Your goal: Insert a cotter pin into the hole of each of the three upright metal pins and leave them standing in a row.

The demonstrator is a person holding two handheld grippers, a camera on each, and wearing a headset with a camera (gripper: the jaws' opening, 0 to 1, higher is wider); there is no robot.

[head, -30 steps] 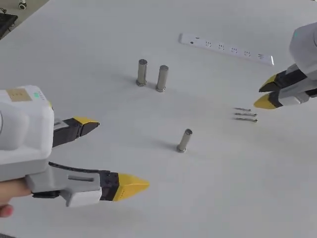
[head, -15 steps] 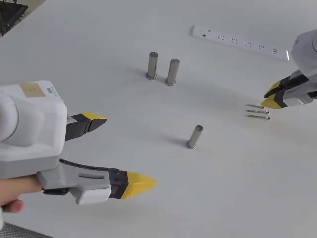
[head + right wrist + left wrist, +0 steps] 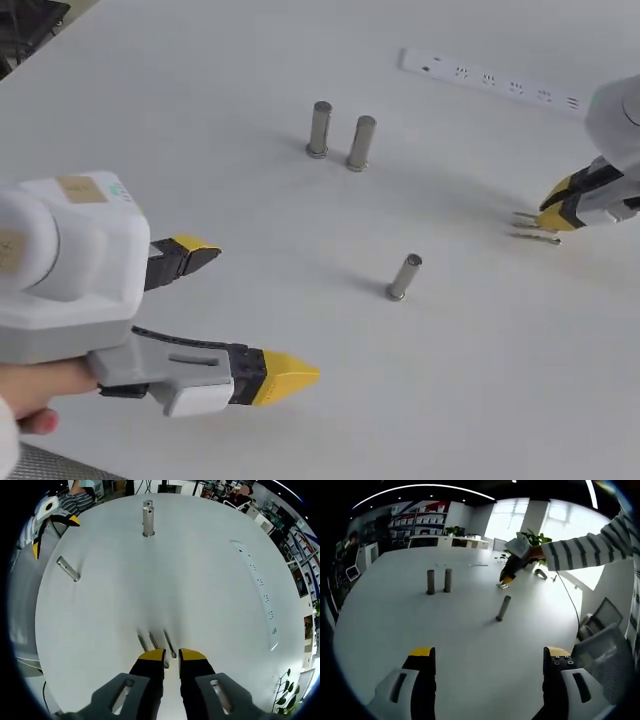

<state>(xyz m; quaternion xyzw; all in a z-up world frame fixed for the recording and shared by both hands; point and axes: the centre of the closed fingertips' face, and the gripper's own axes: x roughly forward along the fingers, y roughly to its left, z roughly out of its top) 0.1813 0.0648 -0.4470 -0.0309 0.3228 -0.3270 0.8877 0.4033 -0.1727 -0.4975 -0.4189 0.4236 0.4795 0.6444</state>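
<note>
On the white surface [image 3: 200, 100] of a bright office, three metal pins [image 3: 361, 142] stand near the middle, the left tool [image 3: 262, 312] is wide apart, and the right tool [image 3: 172, 655] is slightly apart at the cotter pins [image 3: 152, 640].

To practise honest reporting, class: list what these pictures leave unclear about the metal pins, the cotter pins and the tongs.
1. Holes in the metal pins: too small to see in the head view.
2. Whether the right tongs grip one of the cotter pins: in the right gripper view their tips cover the near ends.
3. The far metal pin: in the right gripper view, mostly hidden behind the near metal pin.
</note>
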